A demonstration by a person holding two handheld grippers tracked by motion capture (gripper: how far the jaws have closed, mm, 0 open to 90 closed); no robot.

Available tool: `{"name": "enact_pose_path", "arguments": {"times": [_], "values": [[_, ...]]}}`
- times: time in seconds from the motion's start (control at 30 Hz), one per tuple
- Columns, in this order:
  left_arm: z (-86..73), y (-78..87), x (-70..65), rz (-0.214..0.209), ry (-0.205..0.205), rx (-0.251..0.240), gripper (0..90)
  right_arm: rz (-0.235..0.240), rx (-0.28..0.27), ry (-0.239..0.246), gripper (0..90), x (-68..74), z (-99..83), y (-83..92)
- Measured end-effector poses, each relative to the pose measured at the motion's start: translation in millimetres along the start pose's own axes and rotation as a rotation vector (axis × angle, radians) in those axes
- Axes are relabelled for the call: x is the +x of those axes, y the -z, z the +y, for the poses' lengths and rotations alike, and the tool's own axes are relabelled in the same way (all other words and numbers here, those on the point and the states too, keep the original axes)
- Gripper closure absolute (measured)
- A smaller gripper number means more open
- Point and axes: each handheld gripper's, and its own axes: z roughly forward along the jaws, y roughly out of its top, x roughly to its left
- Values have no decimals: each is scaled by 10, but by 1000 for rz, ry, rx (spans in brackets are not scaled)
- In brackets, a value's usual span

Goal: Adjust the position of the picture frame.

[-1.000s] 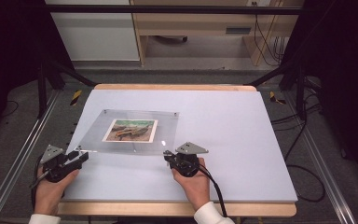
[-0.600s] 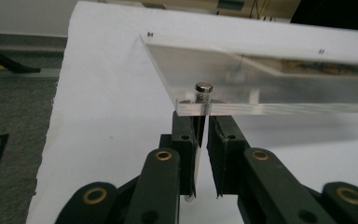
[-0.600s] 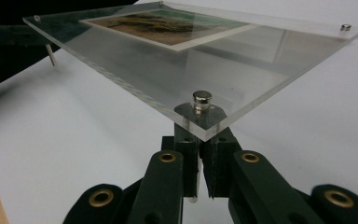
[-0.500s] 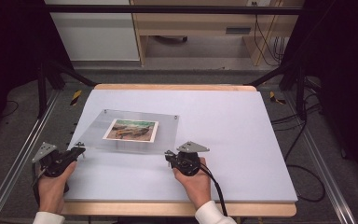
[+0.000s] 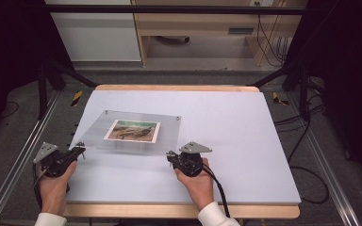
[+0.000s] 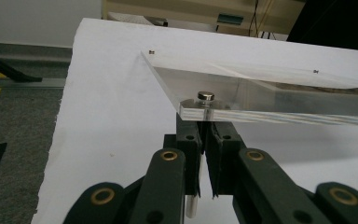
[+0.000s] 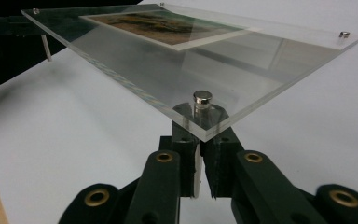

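Both my hand-held grippers, left (image 5: 78, 149) and right (image 5: 171, 157), pinch the steel legs under the frame's (image 5: 132, 131) near corners, tilting it above the tabletop's (image 5: 245, 141) left half; uneven lifting could, I judge, slip a thin leg free.

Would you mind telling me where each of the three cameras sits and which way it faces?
High view: above the person's side, looking forward and down on the table; forearms, left gripper and right gripper enter from below.
Left gripper view: rides that gripper, looking along its black jaws under a corner of the clear frame.
Right gripper view: rides that gripper, under the opposite near corner.
Shared: all three show the frame; its picture also appears in the right gripper view.
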Motion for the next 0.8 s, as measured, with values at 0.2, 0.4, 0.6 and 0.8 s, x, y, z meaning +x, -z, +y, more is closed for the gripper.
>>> {"name": "enact_pose_path", "arguments": {"times": [0.2, 0.4, 0.6, 0.8], "values": [[16, 15, -9, -6, 11, 3, 836, -11, -31, 2, 774, -25, 3, -39], [25, 17, -8, -12, 17, 10, 836, -24, -57, 5, 792, -35, 8, -61], [35, 17, -25, -13, 13, 18, 837, -47, -63, 16, 848, -18, 8, -70], [39, 12, -16, -20, 12, 16, 831, -48, -62, -9, 851, -9, 15, -63]]}}
